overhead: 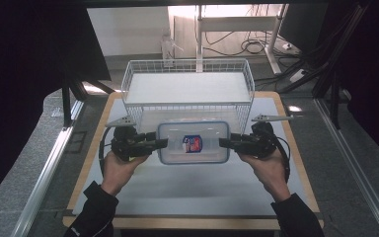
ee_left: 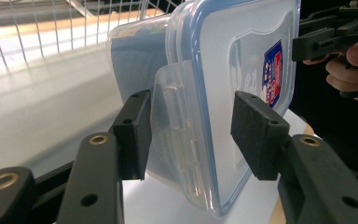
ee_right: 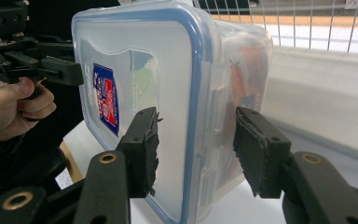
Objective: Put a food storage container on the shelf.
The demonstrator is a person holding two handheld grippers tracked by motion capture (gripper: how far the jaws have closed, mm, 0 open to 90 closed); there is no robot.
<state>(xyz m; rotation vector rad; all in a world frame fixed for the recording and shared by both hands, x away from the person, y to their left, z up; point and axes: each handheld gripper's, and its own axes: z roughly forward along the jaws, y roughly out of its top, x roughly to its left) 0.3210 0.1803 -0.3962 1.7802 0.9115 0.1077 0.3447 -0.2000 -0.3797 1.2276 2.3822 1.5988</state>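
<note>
A clear plastic container [overhead: 192, 143] with a blue-rimmed lid and a red-and-blue label hangs above the white table top, gripped at both short ends. My left gripper [overhead: 164, 143] is shut on its left end. In the left gripper view the pads [ee_left: 256, 135] clamp the lid and base on either side of the latch flap of the container [ee_left: 223, 70]. My right gripper [overhead: 223, 143] is shut on the right end. The right gripper view shows its pads [ee_right: 142, 149] pressing lid and base of the container [ee_right: 144, 70] around the other latch. Something coloured shows dimly inside.
A white wire basket [overhead: 128, 84] stands just behind the container at the table's far side. The white table top [overhead: 192, 192] has a wooden border. Metal rails run along both sides, and cables lie on the floor at the back right.
</note>
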